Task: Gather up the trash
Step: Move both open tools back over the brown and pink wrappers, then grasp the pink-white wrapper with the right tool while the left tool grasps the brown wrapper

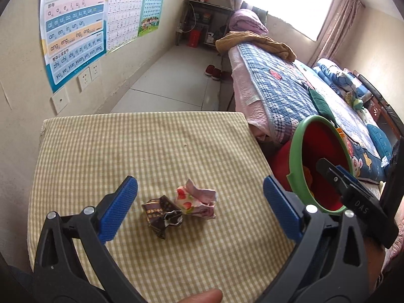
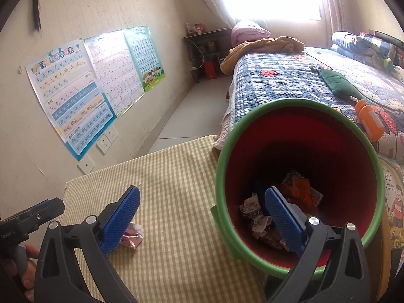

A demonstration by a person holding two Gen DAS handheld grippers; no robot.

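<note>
Left tongs (image 1: 199,210): stood wide open over the table, nothing between the blue pads, which touched no wrapper.
Right tongs (image 2: 202,218): also wide open and empty; the left pad hung over the cloth, the right pad over the mouth of the bin.
Table (image 1: 141,146): covered in a yellow-and-white checked cloth; ahead of the left tongs the cloth ran bare to its far edge, with only a tiny crumb on it.
Table edges: the far edge dropped to a pale tiled floor (image 1: 161,85); the edge on the right-hand side of the left tongs ran close beside the bin and the bed.
Wrappers on the table: two, touching each other, lying between and just ahead of the left tongs' pads: a dark brown wrapper (image 1: 161,214) and a pink strawberry-print wrapper (image 1: 199,199).
Same pink wrapper in the right wrist view: partly hidden behind the left pad of the right tongs (image 2: 132,236).
Bin (image 2: 378,176): one, red inside with a green rim, standing off the table's edge just beside the right tongs.
Trash in the bin: several crumpled pieces at the bottom, among them an orange one (image 2: 298,189) and a pale printed one (image 2: 252,212); the exact count could not be told.
Bed (image 1: 282,91): behind the bin, under a blue checked quilt, leaving a narrow floor lane along the wall.
Orange bottle (image 2: 370,120): one, lying on the bed beyond the bin's rim.
</note>
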